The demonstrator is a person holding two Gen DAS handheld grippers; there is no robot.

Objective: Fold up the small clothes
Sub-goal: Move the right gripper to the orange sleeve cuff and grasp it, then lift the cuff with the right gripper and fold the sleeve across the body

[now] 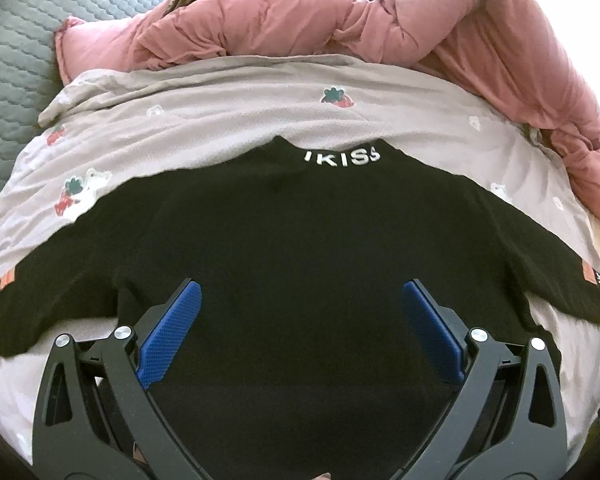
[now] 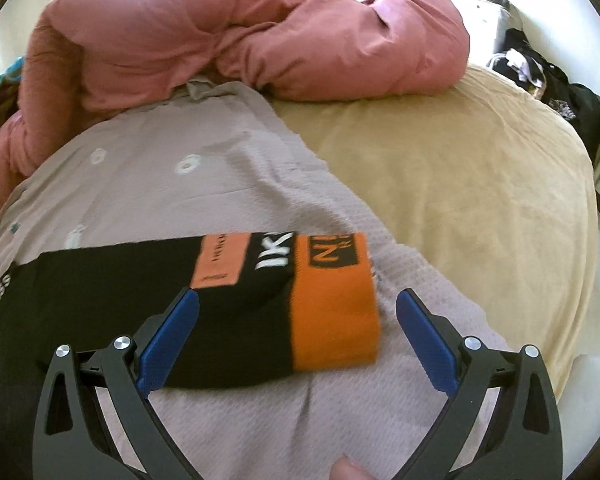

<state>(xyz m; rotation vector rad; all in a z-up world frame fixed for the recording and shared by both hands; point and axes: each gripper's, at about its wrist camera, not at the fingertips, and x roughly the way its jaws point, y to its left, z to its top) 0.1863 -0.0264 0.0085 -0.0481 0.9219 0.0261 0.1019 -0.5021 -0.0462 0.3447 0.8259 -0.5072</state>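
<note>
A black sweater [image 1: 292, 232] with white letters on its collar lies spread flat on a grey strawberry-print sheet [image 1: 220, 108]. Both sleeves reach out sideways. My left gripper [image 1: 298, 300] is open and empty, hovering over the middle of the sweater's body. In the right wrist view the sweater's right sleeve [image 2: 220, 292] ends in an orange cuff [image 2: 332, 320]. My right gripper [image 2: 298, 308] is open and empty, with the cuff lying between its blue fingers [image 2: 168, 340].
A bunched pink duvet [image 1: 340, 20] lies behind the sheet and also shows in the right wrist view [image 2: 240, 40]. A tan blanket [image 2: 460, 200] covers the bed on the right. A grey quilted pad [image 1: 16, 60] is at the left. Dark clutter [image 2: 560, 88] sits beyond the bed.
</note>
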